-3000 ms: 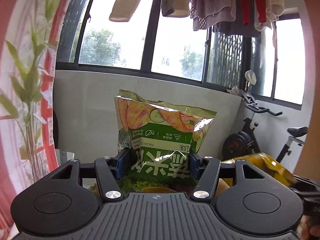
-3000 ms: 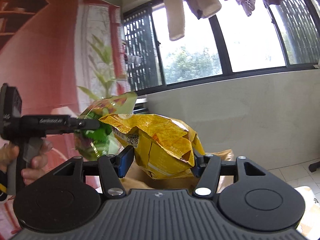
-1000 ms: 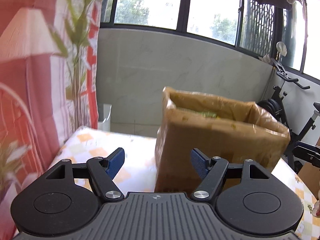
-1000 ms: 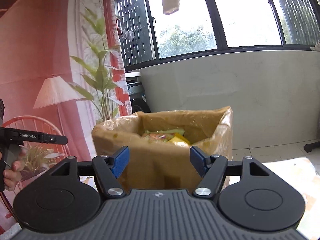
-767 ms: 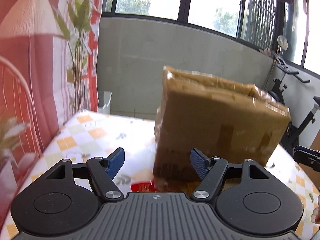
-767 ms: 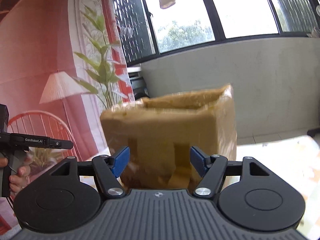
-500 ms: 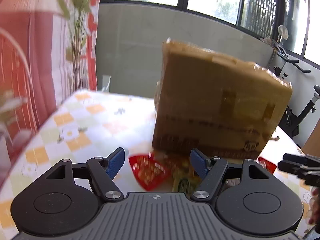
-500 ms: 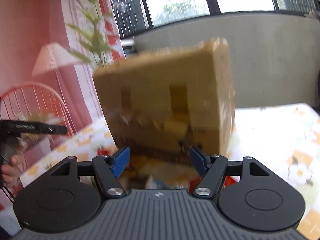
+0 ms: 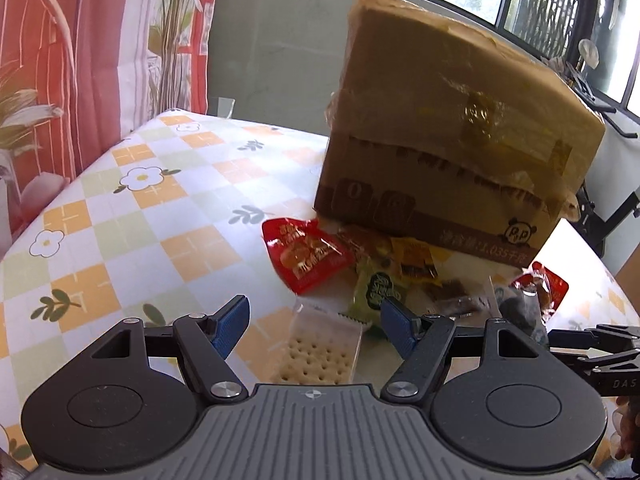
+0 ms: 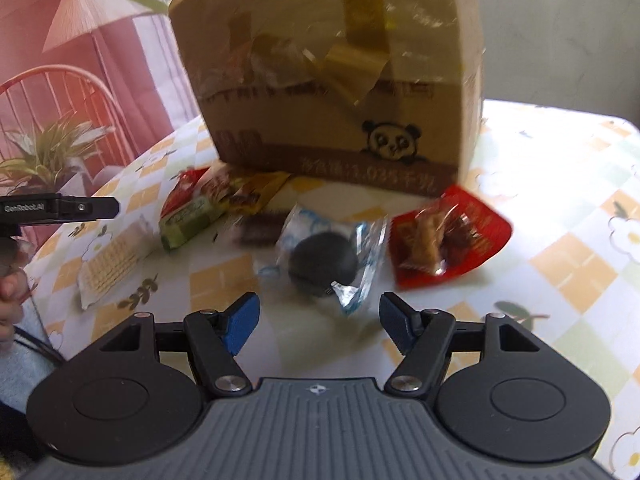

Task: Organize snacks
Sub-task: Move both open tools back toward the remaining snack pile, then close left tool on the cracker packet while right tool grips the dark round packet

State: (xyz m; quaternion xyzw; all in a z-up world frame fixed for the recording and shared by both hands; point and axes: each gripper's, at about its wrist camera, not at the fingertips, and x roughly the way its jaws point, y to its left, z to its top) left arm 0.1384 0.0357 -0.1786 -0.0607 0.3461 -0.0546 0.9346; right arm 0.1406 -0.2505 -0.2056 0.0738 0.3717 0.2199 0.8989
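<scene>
Snacks lie scattered on the worktop (image 9: 120,216), a checked cloth with orange and green squares and daisies, all gathered at the foot of the cardboard box (image 9: 448,128), which serves as the landmark. That box stands upright on the cloth, taped over with clear and yellow strips and printed with a small panda face near its lower edge. In the left wrist view a red packet (image 9: 306,258) rests just in front of the box's near left corner, with a yellow packet (image 9: 414,262) and a green packet (image 9: 376,290) touching or overlapping beside it, closer to the box's front face. A clear-wrapped cracker (image 9: 316,354) lies farther out from the box, between the blue pads of the left tool (image 9: 314,326), whose jaws stand spread with nothing pinched. In the right wrist view a second red packet (image 10: 448,240) sits just off the box's other front corner, and a dark round cookie in clear blue-printed wrap (image 10: 324,260) lies a little farther out from the box's front. The right tool (image 10: 318,326) hangs above the cloth in line with that cookie, its jaws spread apart and gripping nothing. A small brown packet (image 10: 260,232) lies between the cookie and the green one, too blurred to read. A hand (image 10: 12,288) shows at the left edge of the right wrist view, holding the left tool's grip.
</scene>
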